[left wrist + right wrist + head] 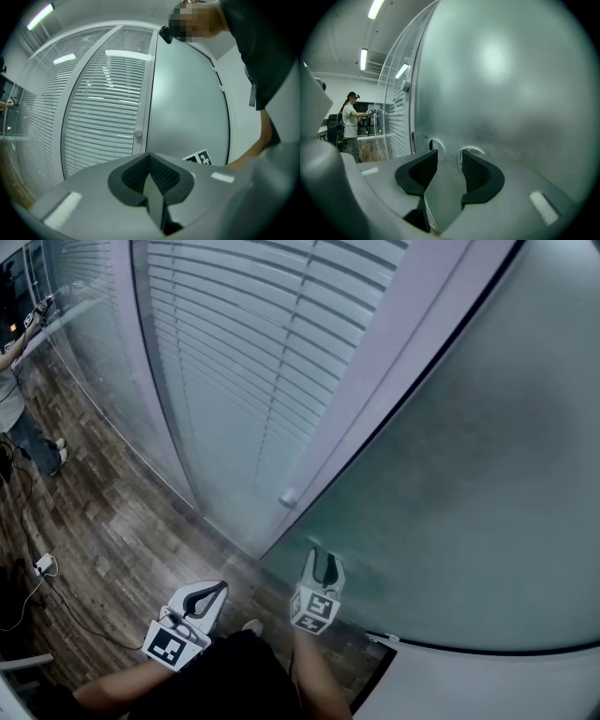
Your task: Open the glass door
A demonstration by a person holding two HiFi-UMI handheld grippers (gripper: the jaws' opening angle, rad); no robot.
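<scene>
- Head view, 6 o'clock, nearest: the wearer's forearms, one handheld tool on each.
- left gripper (208, 597) at about 7 o'clock, held back from the door and pointing roughly level. In its own view the jaws are pressed together tip to tip with nothing between them (150, 158).
- right gripper (322, 567) just right of centre at 6 o'clock, ahead of the left one and pointing at the glass. Its own view (449, 157) shows the jaws well spread with only bare door surface in the gap, so nothing is gripped. The tips sit right at the frosted pane, with their reflections just above them. Actual contact can't be confirmed.
- glass door (459, 474): a frosted pane filling 1 to 5 o'clock of the head view, directly in front of the right gripper. Its edge runs diagonally from 6 up to 1 o'clock.
- knob (289, 497): small and round, on the pale frame strip just beyond the right gripper, toward 12 o'clock.
- blinds (253, 352): horizontal slats behind the glass wall, 11 to 12 o'clock, left of the door.
- wood floor (103, 521) at 8 to 9 o'clock, with a cable (42, 566) and plug lying on it.
- Farthest, 10 o'clock: another person (17, 399) standing by the glass wall.
</scene>
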